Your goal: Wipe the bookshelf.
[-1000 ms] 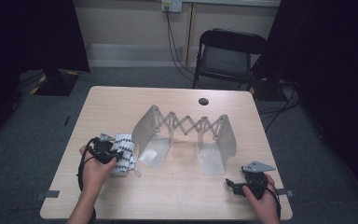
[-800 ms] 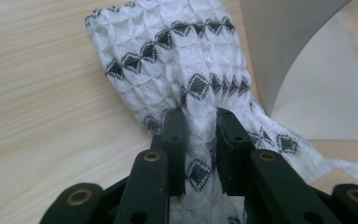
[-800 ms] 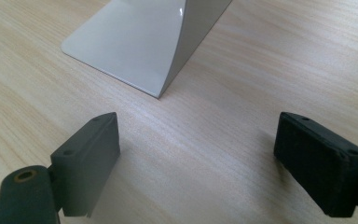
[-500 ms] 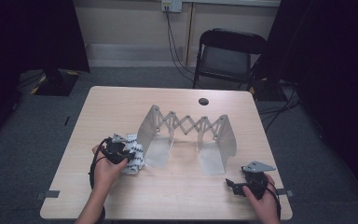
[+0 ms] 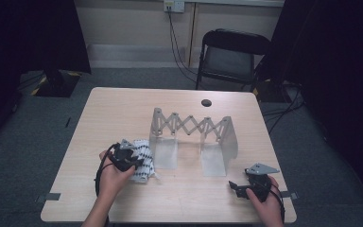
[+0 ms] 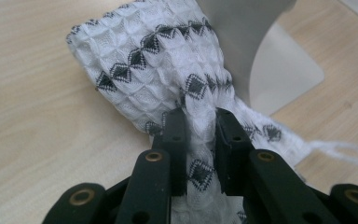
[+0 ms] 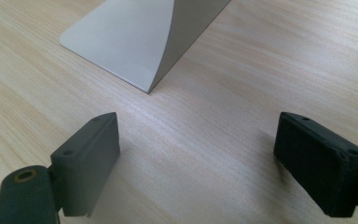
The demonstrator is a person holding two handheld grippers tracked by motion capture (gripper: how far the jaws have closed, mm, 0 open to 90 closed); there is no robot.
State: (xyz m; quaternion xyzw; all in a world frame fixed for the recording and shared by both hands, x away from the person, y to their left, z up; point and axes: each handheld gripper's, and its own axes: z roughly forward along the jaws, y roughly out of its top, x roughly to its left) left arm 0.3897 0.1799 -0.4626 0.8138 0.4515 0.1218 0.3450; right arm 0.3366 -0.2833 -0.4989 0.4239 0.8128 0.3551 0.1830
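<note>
A white waffle-weave cloth with black diamond patterns [image 6: 168, 74] is pinched between the jaws of my left gripper [image 6: 200, 126], which is shut on it. In the high view the cloth [image 5: 144, 158] sits at the left foot of a grey metal accordion rack [image 5: 189, 127], with the left gripper [image 5: 131, 161] on it. The rack's left plate [image 6: 261, 56] stands right behind the cloth. My right gripper [image 5: 236, 187] rests near the table's front right, open with nothing between its fingers [image 7: 88, 154]; bare wood lies between them, and the rack's right plate [image 7: 135, 37] is just ahead.
The wooden table [image 5: 123, 109] has a round cable hole [image 5: 206, 102] at the back. A black folding chair [image 5: 231, 56] stands behind the table. Dark curtains hang at both sides. Tape strips mark the table's front corners.
My left hand has carried the cloth to the right, up to the rack's left plate. The right hand has stayed where it was.
</note>
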